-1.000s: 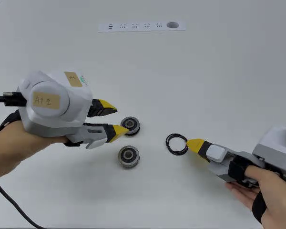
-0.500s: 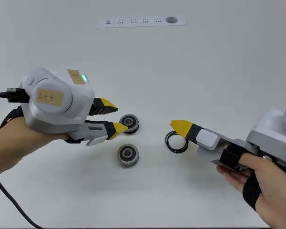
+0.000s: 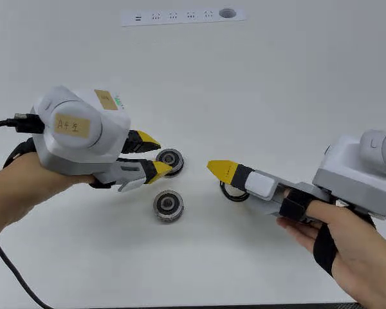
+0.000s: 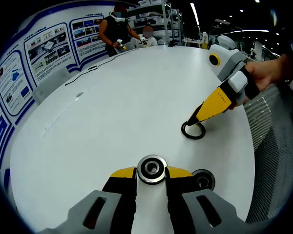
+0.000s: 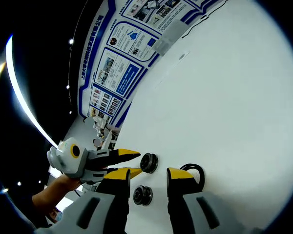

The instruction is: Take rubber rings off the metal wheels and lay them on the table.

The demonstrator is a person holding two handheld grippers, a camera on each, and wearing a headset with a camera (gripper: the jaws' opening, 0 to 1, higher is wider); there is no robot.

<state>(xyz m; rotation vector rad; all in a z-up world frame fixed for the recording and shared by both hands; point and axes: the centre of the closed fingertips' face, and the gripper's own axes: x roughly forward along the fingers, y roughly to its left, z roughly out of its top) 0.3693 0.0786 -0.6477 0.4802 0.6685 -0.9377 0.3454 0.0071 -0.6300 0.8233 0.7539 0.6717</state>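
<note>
Two metal wheels lie on the white table. The farther wheel (image 3: 171, 159) (image 4: 152, 168) (image 5: 149, 162) sits between the yellow tips of my left gripper (image 3: 154, 154) (image 4: 152, 172), which is shut on it at the very tips. The nearer wheel (image 3: 168, 205) (image 4: 203, 179) (image 5: 142, 194) lies free beside it. Loose black rubber rings (image 3: 232, 192) (image 4: 193, 130) (image 5: 194, 170) rest on the table to the right, partly under my right gripper (image 3: 220, 170) (image 5: 150, 173). That gripper is open and holds nothing; its tip points toward the held wheel.
A white power strip (image 3: 183, 15) lies at the table's far edge. A black cable (image 3: 3, 124) trails from the left gripper off the near left. In the left gripper view, people stand beyond the table's far end.
My right gripper has left the rings on the table and moved left and up toward the wheels. The left gripper keeps its hold on the wheel.
</note>
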